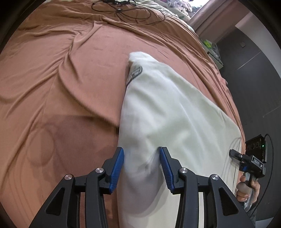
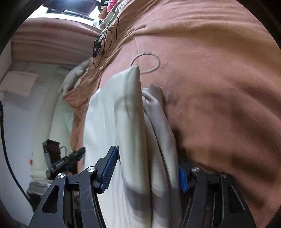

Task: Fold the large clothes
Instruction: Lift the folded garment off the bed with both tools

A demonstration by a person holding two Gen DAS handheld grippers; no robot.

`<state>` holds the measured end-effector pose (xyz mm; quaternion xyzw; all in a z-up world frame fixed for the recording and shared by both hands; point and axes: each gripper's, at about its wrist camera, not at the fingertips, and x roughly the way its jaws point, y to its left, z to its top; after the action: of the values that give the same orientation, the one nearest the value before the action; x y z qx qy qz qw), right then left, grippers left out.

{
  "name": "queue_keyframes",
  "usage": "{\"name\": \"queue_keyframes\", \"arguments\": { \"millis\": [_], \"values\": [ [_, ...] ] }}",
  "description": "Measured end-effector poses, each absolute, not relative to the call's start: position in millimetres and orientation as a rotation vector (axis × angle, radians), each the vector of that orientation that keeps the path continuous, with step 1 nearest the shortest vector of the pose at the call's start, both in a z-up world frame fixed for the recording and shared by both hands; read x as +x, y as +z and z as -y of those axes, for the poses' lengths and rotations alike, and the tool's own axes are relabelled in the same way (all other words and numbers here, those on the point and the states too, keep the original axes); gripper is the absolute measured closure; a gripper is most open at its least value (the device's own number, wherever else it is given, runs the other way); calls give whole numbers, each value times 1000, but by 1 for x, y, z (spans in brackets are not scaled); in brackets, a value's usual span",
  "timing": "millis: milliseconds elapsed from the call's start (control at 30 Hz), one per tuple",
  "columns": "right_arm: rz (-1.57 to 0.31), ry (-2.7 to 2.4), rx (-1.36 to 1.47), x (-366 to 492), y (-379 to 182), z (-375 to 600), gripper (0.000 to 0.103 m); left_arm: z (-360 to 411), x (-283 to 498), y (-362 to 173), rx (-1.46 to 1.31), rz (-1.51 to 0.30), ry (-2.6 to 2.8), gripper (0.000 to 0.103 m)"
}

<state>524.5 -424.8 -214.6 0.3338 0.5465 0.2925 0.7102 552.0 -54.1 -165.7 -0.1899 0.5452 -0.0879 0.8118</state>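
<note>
Left wrist view: a bed covered by a wrinkled rust-brown sheet (image 1: pixel 52 84) fills most of the picture. A pale, cream-white garment (image 1: pixel 166 114) lies on the right half of the bed, running from the near edge toward the far middle, where it narrows to a point. A small dark label (image 1: pixel 134 73) shows near that far tip. The left hand-held gripper (image 1: pixel 141 168) is at the near edge with its blue pads (image 1: pixel 117 168) partly apart. A raised fold of the garment sits between them; the pads look to touch the cloth on both sides, though blur makes the contact hard to confirm. At the near right, a hand (image 1: pixel 247 187) holds the right hand-held gripper (image 1: pixel 234 154) over the garment's right edge. Black cables (image 1: pixel 126 12) lie tangled at the far end of the bed.

Right wrist view: the same brown sheet (image 2: pixel 219 70) fills the right side. The garment (image 2: pixel 130 114) rises in a tall, upright fold through the middle, with grey layers just to its right. The right hand-held gripper (image 2: pixel 146 170) has its jaws about half open with the bunched cloth filling the gap between them. The right pad is largely hidden by fabric. A white cord loop (image 2: pixel 145 63) lies on the sheet just beyond the fold's tip. The left hand-held gripper (image 2: pixel 70 160) appears dark and blurred at the near left.
</note>
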Motion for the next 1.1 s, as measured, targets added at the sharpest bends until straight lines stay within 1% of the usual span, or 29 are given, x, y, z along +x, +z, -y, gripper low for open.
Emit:
{"name": "queue_keyframes", "arguments": {
  "millis": [100, 133, 167, 200, 233, 367, 400, 467, 533, 633, 733, 933, 1100],
  "values": [
    [-1244, 664, 707, 536, -213, 416, 42, 54, 570, -170, -415, -1169, -186, 59],
    [-1246, 659, 692, 538, -213, 414, 48, 53, 574, -171, -412, -1172, -184, 59],
    [-1248, 651, 679, 540, -212, 412, 59, 53, 580, -173, -410, -1176, -179, 58],
    [-1249, 643, 677, 540, -212, 410, 66, 53, 583, -174, -414, -1177, -177, 57],
    [-1248, 649, 684, 537, -212, 413, 80, 53, 586, -175, -423, -1178, -178, 56],
    [-1192, 613, 611, 524, -189, 407, 89, 48, 588, -174, -471, -1180, -177, 56],
    [-1171, 615, 603, 518, -179, 407, 89, 48, 586, -173, -475, -1176, -181, 56],
    [-1142, 607, 595, 511, -162, 403, 90, 48, 581, -169, -472, -1167, -201, 65],
    [-1117, 612, 578, 507, -145, 396, 91, 48, 577, -166, -478, -1153, -216, 83],
    [-1083, 608, 543, 494, -119, 388, 91, 47, 565, -150, -476, -1108, -215, 95],
    [-1048, 599, 523, 477, -95, 389, 91, 51, 554, -123, -462, -1055, -232, 97],
    [-944, 582, 509, 443, -48, 412, 91, 58, 523, -69, -488, -946, -313, 98],
    [-847, 551, 508, 413, -9, 443, 91, 90, 506, -34, -500, -864, -377, 98]
  ]
}}
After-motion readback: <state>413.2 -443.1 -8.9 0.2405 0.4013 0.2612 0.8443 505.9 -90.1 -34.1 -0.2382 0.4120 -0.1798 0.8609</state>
